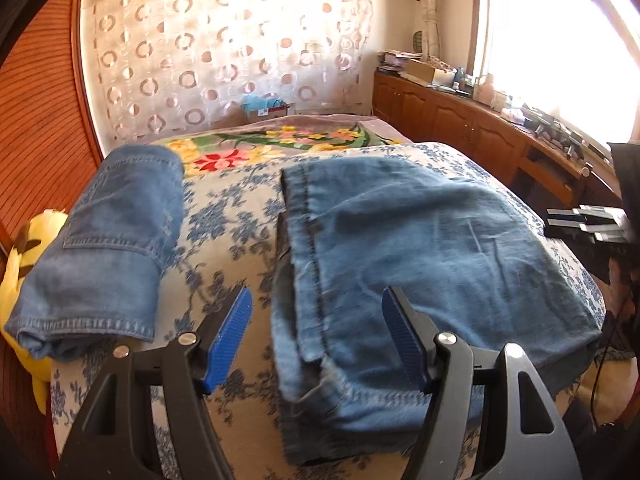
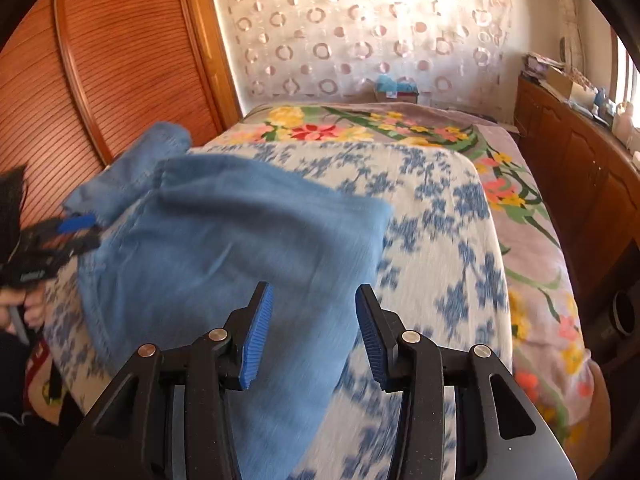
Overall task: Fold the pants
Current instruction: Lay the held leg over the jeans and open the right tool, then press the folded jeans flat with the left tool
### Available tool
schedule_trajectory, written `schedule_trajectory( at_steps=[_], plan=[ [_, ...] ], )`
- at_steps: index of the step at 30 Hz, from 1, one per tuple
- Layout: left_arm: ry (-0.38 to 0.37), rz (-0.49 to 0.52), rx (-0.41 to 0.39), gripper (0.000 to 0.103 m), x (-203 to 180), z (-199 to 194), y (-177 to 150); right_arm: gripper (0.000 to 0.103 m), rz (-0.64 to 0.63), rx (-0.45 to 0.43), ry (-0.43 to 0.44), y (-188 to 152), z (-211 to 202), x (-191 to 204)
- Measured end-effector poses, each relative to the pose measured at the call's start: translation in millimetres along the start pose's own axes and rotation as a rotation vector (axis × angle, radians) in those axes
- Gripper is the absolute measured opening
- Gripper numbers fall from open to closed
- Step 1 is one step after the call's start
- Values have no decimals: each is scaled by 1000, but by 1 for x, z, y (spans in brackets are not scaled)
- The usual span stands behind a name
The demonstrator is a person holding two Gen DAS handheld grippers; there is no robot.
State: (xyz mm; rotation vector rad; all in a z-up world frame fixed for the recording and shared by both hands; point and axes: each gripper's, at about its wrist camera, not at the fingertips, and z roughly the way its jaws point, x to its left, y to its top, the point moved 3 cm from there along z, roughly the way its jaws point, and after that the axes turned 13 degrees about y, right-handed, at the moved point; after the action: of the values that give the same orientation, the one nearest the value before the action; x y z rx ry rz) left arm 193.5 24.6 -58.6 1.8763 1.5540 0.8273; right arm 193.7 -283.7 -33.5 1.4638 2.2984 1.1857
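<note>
A pair of blue jeans (image 1: 420, 260) lies folded on the bed, over the white cover with blue flowers (image 1: 236, 220). My left gripper (image 1: 316, 300) hovers open over the jeans' near left edge, its blue pads (image 1: 230, 332) wide apart and holding nothing. In the right wrist view the same jeans (image 2: 240, 248) spread out blurred below my right gripper (image 2: 314, 292). That gripper is open above the cloth's near right part, with no fabric pinched. The left gripper (image 2: 76, 224) shows at the left edge beside the jeans. A second folded pair of jeans (image 1: 116, 240) rests at the bed's left side.
A yellow plush toy (image 1: 24, 264) sits off the bed's left edge by a louvred wooden door (image 2: 120, 80). A floral blanket (image 2: 520, 208) covers the bed's far and right parts. Wooden cabinets (image 1: 460, 120) with clutter run under the window. A box (image 1: 266, 110) stands at the bed's head.
</note>
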Motion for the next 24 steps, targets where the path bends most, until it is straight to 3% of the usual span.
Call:
schedule_trajectory(
  at_steps=[7, 17, 24],
  plan=[
    [-34, 18, -17, 68, -14, 0, 14, 43, -16, -8, -4, -32, -13, 25],
    [-31, 27, 33, 66, -6, 49, 58, 43, -20, -12, -25, -49, 9, 36],
    [-52, 14, 129, 49, 1, 105, 83, 44, -28, -14, -30, -51, 19, 32]
  ],
)
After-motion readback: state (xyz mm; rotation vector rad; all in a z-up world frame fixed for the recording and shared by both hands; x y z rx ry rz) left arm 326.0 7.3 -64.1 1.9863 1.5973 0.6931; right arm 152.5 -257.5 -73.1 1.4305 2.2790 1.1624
